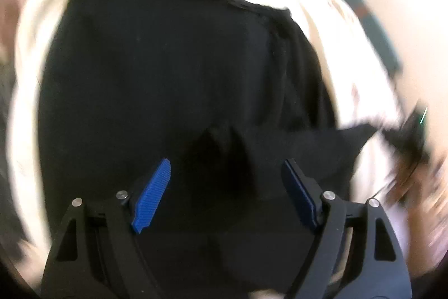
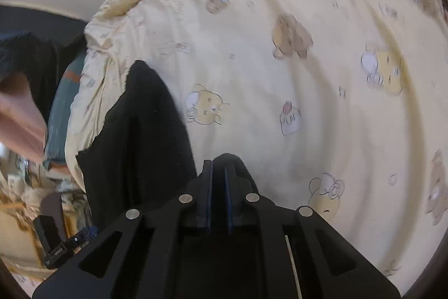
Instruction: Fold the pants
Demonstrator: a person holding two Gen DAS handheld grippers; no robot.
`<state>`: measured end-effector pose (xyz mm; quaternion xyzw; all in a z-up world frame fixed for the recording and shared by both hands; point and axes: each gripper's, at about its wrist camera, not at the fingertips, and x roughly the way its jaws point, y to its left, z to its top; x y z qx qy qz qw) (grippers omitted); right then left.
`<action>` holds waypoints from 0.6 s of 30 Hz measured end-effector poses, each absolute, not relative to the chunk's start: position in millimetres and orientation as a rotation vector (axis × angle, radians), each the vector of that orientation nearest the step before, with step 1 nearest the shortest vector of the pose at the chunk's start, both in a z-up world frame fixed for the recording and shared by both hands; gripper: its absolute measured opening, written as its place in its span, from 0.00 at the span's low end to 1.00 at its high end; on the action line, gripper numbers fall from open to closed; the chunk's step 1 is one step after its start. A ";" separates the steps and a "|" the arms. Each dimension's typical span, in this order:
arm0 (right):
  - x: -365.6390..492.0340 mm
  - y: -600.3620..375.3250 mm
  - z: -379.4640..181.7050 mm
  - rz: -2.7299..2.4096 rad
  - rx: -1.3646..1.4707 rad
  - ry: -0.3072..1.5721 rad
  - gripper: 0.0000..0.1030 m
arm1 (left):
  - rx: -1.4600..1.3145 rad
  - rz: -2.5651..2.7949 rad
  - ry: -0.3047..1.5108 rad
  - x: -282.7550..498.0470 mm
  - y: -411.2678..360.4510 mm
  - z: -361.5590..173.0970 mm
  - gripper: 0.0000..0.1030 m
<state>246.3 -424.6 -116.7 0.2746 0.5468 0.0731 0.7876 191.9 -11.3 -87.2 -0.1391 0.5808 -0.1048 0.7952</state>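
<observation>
**Black pants on a printed bed cover**

A bed carries everything here, spread with a pale yellow cover (image 2: 280, 92) printed with cartoon bears, mice and small cupcakes. The cloth is creased in long, shallow wrinkles, and its bunched edge runs along the bed's upper left side in the right wrist view.

Directly on the cover lie the black pants (image 1: 173, 80). In the left wrist view they form a broad dark slab with the light cover showing around the top and both sides. In the right wrist view one part of them lies near the cover's left edge.
</observation>
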 end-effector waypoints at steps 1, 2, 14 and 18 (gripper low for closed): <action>246.4 -422.6 -110.1 0.161 0.564 1.164 0.09 | -0.134 -0.239 1.231 183.7 -23.2 -84.2 0.76; 244.1 -420.4 -101.2 0.168 0.531 1.144 0.09 | -0.052 -0.241 1.220 182.6 -30.1 -84.8 0.76; 227.0 -369.9 -94.6 0.297 0.191 1.281 0.69 | 0.212 -0.256 1.334 190.5 -63.2 -124.4 0.76; 205.5 -315.0 -134.1 0.364 -0.144 1.412 0.66 | 0.319 -0.320 1.417 192.7 -79.2 -135.1 0.76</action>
